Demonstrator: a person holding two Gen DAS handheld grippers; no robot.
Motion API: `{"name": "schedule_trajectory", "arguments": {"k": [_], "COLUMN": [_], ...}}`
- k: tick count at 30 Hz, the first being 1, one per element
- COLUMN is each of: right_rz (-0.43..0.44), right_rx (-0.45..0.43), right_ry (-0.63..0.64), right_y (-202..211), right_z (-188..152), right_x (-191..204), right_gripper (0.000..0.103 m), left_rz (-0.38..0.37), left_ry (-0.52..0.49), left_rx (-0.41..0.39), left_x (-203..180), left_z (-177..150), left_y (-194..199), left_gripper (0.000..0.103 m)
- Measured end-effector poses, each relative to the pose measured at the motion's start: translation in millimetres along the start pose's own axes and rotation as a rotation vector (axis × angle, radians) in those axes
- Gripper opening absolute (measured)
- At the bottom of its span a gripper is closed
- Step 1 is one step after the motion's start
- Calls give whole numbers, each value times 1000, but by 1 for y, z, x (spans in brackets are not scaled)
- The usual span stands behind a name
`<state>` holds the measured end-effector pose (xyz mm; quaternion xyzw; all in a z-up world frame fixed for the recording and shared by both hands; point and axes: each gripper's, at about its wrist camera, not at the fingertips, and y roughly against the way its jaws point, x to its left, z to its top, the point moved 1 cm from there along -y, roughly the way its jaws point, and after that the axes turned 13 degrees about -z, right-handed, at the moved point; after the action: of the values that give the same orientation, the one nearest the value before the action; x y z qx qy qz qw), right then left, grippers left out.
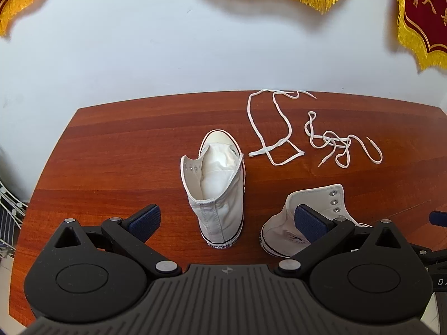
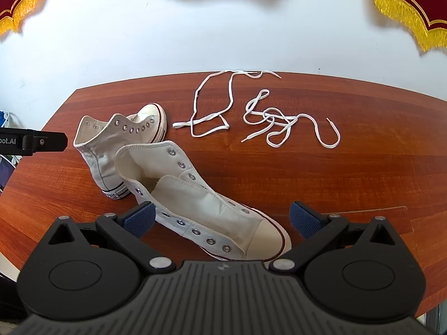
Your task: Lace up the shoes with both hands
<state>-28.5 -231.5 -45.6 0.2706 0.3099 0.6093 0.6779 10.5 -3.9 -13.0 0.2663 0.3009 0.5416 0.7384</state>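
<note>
Two unlaced white high-top shoes sit on a reddish wooden table (image 1: 111,153). One shoe (image 1: 215,195) stands upright with its heel towards my left gripper (image 1: 227,222), which is open and holds nothing. The other shoe (image 2: 201,203) lies tilted, tongue exposed, its toe between the blue pads of my open right gripper (image 2: 222,217); I cannot tell whether they touch. In the left wrist view my right finger partly hides that shoe (image 1: 307,217). Two loose white laces lie farther back: a looped lace (image 1: 279,128) (image 2: 212,106) and a tangled lace (image 1: 340,145) (image 2: 287,122).
Behind the table rises a white wall (image 1: 139,42) hung with red banners with gold fringe (image 1: 419,14) (image 2: 413,5). The left gripper's black body (image 2: 33,141) enters the right wrist view at the left edge. A white wire rack (image 1: 8,203) stands off the table's left side.
</note>
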Motion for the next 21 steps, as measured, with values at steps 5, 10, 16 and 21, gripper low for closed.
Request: {"name": "schedule_trajectory", "arguments": {"k": [5, 10, 16, 21], "right_rz": [-2, -5, -8, -9], "right_rx": [5, 9, 15, 22], "right_ry": [-6, -11, -15, -18], "right_y": [0, -1, -2, -4], "right_z": [-1, -1, -2, -3], "right_x": [0, 0, -1, -2], "right_gripper": [103, 103, 103, 103], "left_rz": [-5, -8, -11, -14], "left_ry": [-12, -26, -35, -39], "left_rx": [4, 5, 13, 21], "left_x": [-1, -3, -4, -5], "left_z": [0, 0, 0, 1], "left_y": [-1, -1, -3, -4], "left_gripper": [103, 103, 103, 103]}}
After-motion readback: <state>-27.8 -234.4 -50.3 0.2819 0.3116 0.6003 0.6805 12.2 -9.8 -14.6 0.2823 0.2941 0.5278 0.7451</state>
